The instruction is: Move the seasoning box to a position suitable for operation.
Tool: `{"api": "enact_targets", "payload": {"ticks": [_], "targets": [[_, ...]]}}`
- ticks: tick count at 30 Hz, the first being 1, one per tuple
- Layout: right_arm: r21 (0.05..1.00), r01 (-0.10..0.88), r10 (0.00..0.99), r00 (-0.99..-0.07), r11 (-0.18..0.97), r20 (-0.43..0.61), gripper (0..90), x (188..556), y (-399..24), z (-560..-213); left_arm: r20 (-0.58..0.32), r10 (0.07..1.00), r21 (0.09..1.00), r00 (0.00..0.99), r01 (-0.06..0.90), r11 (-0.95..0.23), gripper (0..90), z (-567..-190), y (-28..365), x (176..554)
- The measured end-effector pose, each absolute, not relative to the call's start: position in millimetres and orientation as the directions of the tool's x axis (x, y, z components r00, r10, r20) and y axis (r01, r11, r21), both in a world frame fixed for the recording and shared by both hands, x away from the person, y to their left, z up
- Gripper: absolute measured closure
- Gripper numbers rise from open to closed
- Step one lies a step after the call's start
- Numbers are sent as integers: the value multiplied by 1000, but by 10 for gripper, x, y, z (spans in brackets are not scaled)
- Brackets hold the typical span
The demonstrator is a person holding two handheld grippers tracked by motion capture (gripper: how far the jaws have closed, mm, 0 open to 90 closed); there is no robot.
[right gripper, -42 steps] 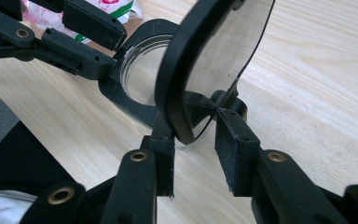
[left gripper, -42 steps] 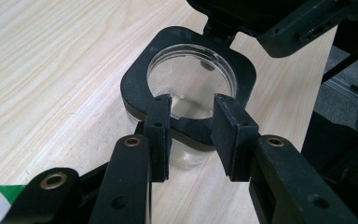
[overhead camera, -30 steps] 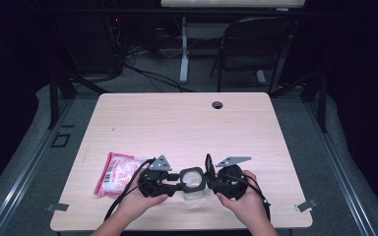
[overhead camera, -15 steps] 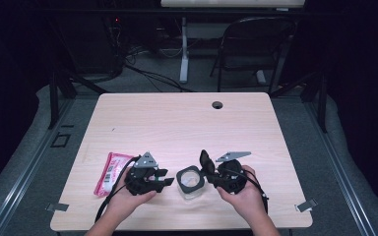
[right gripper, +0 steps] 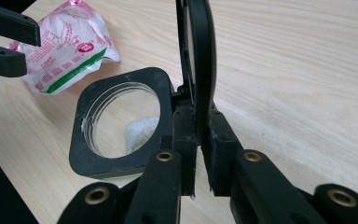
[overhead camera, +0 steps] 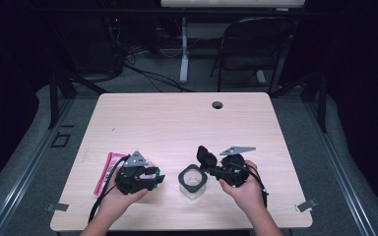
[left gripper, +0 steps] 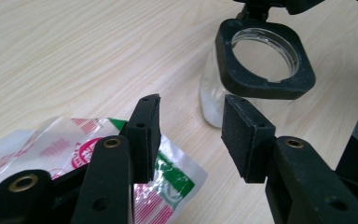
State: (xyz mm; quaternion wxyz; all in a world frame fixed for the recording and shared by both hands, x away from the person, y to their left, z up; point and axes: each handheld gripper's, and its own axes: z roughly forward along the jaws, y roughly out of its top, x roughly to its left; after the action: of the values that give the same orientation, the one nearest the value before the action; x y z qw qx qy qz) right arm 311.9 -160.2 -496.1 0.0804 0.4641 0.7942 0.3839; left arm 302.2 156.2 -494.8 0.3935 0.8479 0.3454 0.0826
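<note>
My table (overhead camera: 177, 118) is light wood with a round cable hole (overhead camera: 217, 104) near its far edge. Beyond it I note a dark folding chair (overhead camera: 248, 44) and floor cables (overhead camera: 147, 73).

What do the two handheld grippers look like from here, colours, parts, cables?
Both the left gripper and the right gripper are black, each topped by a grey three-cornered plate. Their jaws end in flat rectangular black pads, on arms with brass-coloured pivot rings. A black cable trails from each toward the table's near edge. The forearms are bare, no sleeves.
</note>
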Motion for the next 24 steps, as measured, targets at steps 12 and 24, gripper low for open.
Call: {"api": "enact_targets", "payload": {"ticks": [12,24], "targets": [[654,693,783,-572,303,245,648,3128,-1674,-4909,-77,711,711,699,539,-452,499,-4893,1744,3013],[683,645,763,-615,343,198,564,3043,-1750,-4796,-52,692,718,720,509,-475,560,-5060,2107,2831]]}}
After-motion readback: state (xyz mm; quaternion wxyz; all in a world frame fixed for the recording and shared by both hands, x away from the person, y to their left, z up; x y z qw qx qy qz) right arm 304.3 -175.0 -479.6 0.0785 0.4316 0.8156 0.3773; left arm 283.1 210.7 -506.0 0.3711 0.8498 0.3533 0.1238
